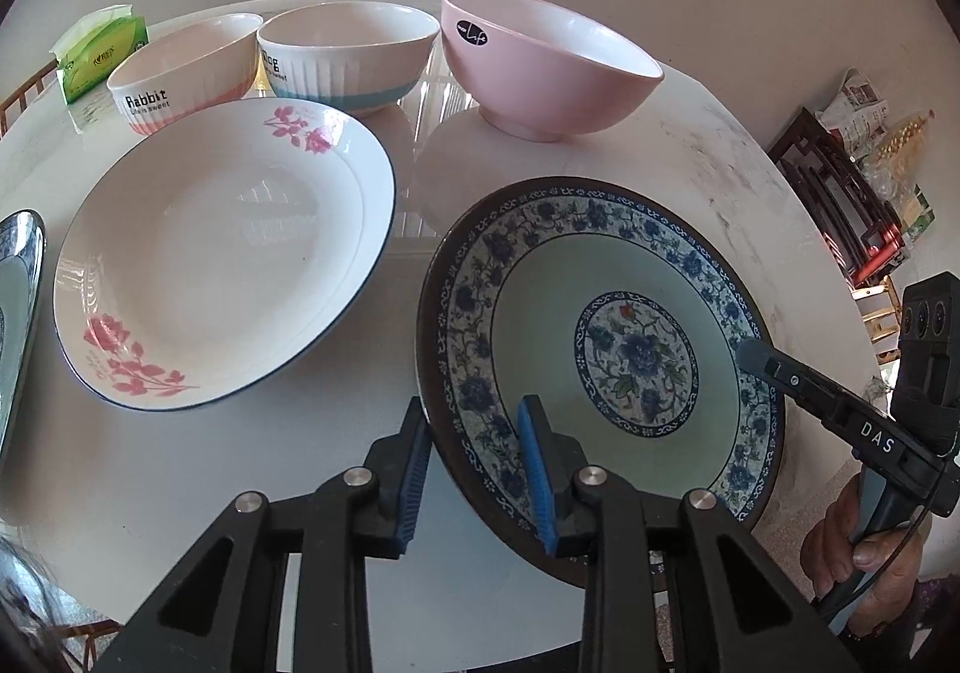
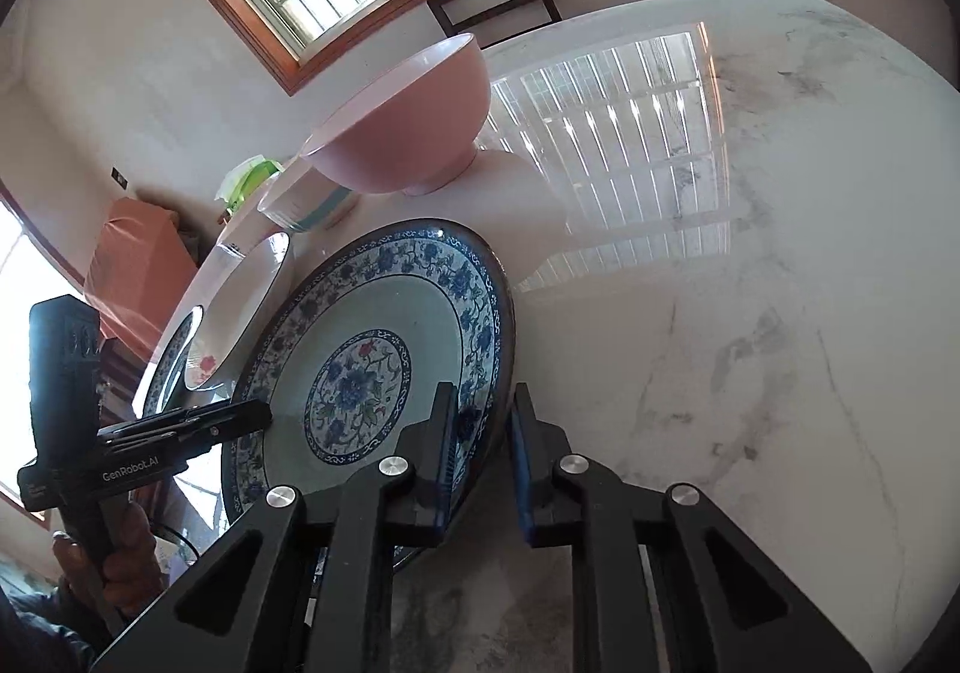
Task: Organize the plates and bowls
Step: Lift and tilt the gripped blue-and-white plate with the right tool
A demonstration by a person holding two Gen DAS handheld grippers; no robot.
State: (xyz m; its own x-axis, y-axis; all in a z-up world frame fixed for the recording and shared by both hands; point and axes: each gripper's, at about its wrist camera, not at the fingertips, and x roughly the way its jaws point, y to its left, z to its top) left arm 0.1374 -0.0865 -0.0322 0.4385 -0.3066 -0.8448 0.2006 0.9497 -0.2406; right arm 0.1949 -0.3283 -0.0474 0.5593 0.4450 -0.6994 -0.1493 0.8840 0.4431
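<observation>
— Spotted the blue plate (image 1: 636,361) anywhere?
— Yes. Found at the near edge of the bench (image 2: 750,313), with a ring of blue flowers painted in the middle.
— And saw the right tool (image 2: 483,409)?
— Saw it clamped tight on the plate's rim, with one pad inside and one pad outside.
— Looked at the left tool (image 1: 474,433) too?
— Looked. Found it narrow, with one pad on each side of the rim across from the right tool. Could not tell if squeezing or only close.
— Lifted off the bench or lying flat?
— Could not tell for sure.
— Noticed anything else up there?
— Noticed a white plate with pink flowers (image 1: 222,253) just beside the blue one, not touching. Farther back, saw a pink bowl (image 1: 540,67) and two striped bowls (image 1: 186,73) (image 1: 348,55) side by side. Spotted a green tissue pack (image 1: 102,52) at the far left.
— Stacked up?
— No. Stood the right way up on the bench, none inside another.
</observation>
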